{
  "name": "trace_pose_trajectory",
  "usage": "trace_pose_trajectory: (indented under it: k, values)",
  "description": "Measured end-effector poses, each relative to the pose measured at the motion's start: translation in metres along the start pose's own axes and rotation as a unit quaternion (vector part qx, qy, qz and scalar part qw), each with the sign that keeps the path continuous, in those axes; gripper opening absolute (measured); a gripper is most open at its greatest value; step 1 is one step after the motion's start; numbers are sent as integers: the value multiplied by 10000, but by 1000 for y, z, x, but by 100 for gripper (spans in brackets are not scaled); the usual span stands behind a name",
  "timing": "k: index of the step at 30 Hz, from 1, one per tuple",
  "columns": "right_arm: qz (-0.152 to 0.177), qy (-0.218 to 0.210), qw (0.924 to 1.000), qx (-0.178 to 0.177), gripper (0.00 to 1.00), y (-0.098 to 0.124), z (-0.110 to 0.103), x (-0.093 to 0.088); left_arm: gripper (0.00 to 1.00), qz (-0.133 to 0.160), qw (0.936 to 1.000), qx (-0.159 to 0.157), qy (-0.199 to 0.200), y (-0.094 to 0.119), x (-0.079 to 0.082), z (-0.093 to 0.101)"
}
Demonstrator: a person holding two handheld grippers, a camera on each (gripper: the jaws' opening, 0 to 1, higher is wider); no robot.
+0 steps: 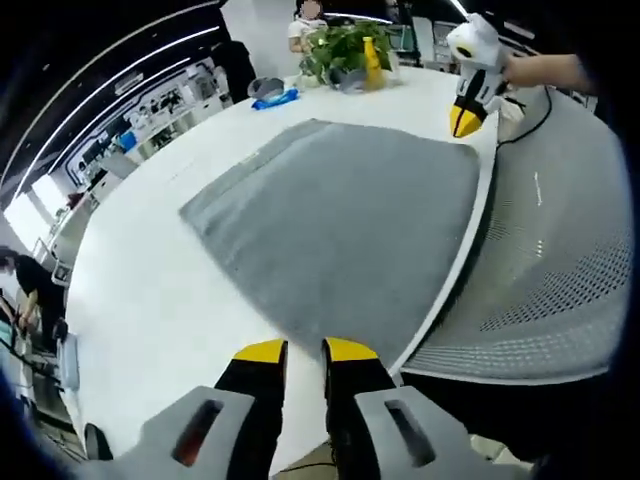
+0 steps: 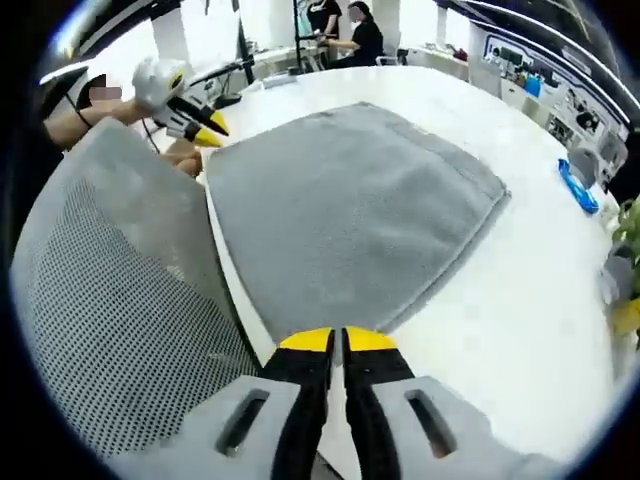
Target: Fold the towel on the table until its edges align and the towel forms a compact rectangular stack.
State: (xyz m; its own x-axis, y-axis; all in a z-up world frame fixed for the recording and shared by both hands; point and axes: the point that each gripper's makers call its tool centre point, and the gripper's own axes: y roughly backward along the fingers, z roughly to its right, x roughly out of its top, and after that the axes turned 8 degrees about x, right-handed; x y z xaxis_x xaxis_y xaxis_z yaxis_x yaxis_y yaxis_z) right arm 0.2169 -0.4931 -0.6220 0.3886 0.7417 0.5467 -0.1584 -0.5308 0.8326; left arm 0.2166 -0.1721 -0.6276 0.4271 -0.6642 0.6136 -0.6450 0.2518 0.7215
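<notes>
The left gripper (image 1: 305,349) and the right gripper (image 2: 337,340) are each being held at a near corner of the one grey towel (image 1: 340,220), jaws nearly closed with a slim gap and apparently nothing pinched yet. For the fold to be done well, both corners are best being gripped firmly and carried together toward the far edge, so that the edges are being kept aligned. The towel is lying flat at the white table (image 1: 150,300) edge, beside one mesh chair (image 2: 110,280); two grippers and one potted plant (image 1: 345,45) are being counted.
</notes>
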Motion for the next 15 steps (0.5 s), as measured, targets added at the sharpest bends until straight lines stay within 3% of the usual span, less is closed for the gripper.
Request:
trace_pose_trajectory:
  k: [2,5,7,9,12,15]
  values:
    - [-261,525,9983,-2,9,0,-8,-8,18,4,10000,-21,-47,3,-1,6]
    - [-398,1185,9919,207,8,-4,-20,-8,21,44,9999,-150,36,5,0,14]
    - [-198,1514,9874,407,10,-7,-26,2,24,-46,9976,-161,-667,4,-3,13]
    - [-188,1459,9883,408,9,-6,-20,1,24,-44,9942,-255,-1047,3,-1,14]
    - [-101,1446,9890,290,8,-4,-10,2,25,56,9935,-328,-1089,4,5,16]
    - [-65,1384,9898,341,11,-4,-13,2,25,161,9928,-394,-1120,3,9,20]
